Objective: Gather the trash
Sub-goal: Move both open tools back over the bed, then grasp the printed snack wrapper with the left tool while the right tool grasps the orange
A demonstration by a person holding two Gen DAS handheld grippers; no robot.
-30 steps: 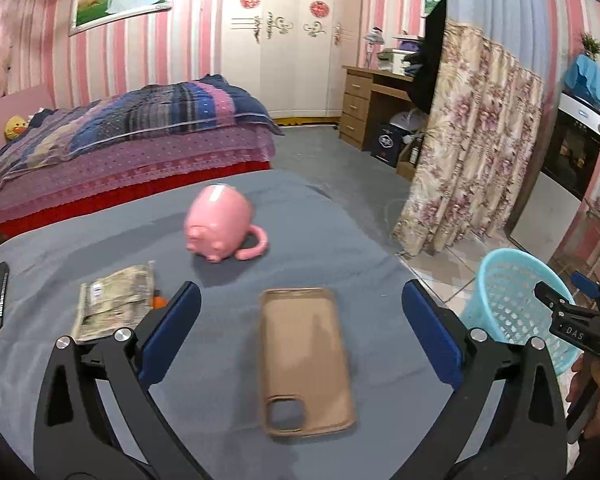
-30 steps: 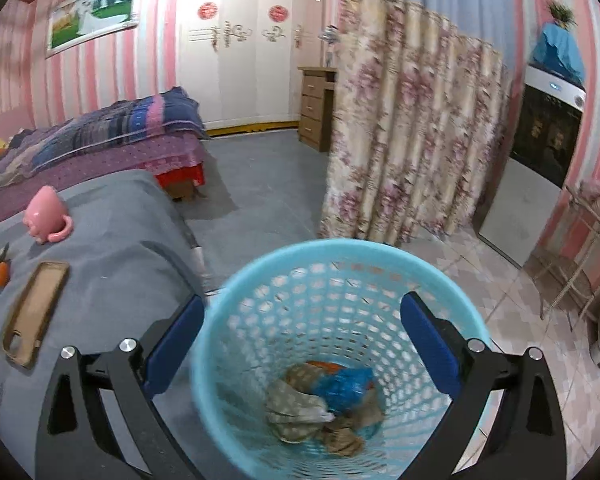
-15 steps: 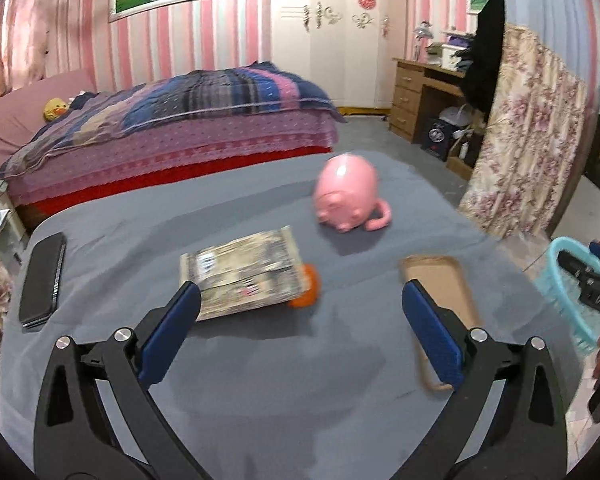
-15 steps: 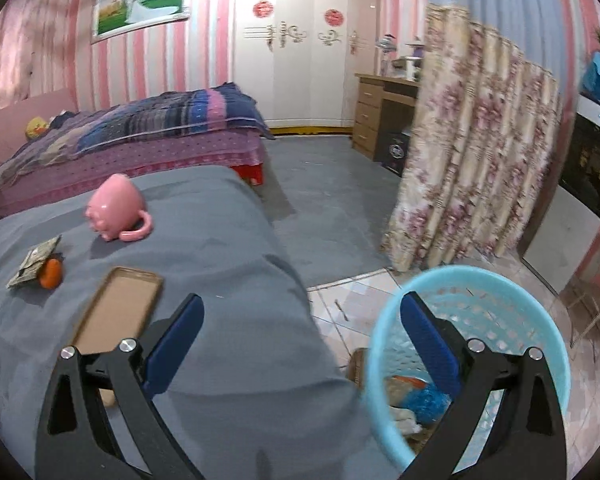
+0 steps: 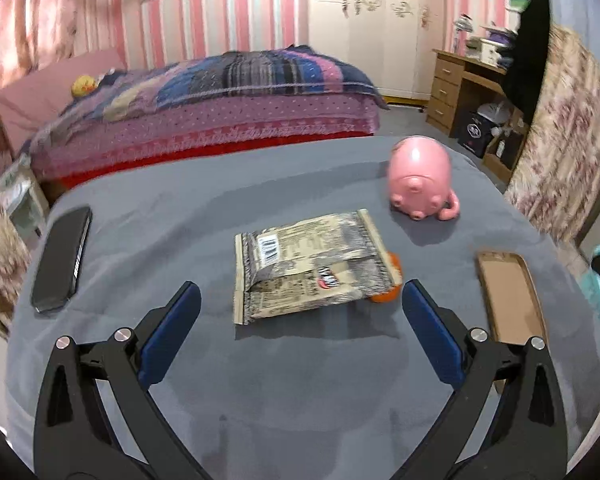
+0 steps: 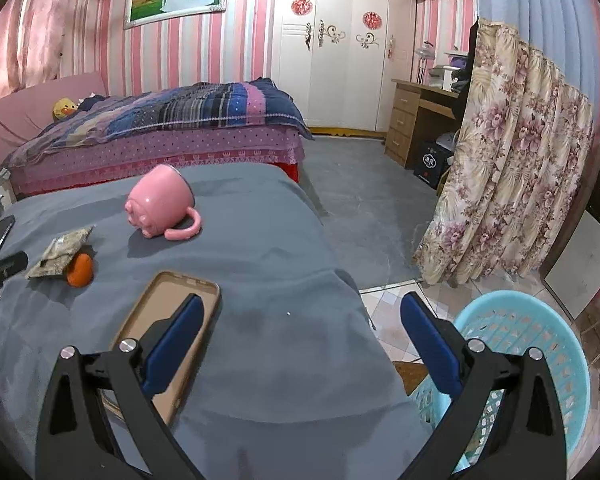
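A crumpled snack wrapper [image 5: 308,270] with a barcode lies flat on the grey table [image 5: 300,380]. An orange scrap [image 5: 388,290] peeks out under its right edge. My left gripper [image 5: 300,320] is open, just short of the wrapper, with the wrapper centred between its blue pads. In the right wrist view the wrapper [image 6: 62,252] and the orange scrap [image 6: 80,270] sit far left. My right gripper [image 6: 298,334] is open and empty over the table's right edge. The light blue trash basket [image 6: 540,344] stands on the floor to its right.
A pink pig-shaped mug [image 5: 420,178] lies tipped over behind the wrapper. A tan phone case [image 5: 508,288] lies at the right and a black phone [image 5: 62,256] at the left. A bed [image 6: 160,128], a floral curtain [image 6: 512,160] and a desk [image 6: 420,120] stand beyond.
My left gripper has swung left from the phone case to face the wrapper. My right gripper has turned away from the basket toward the table; both stayed open.
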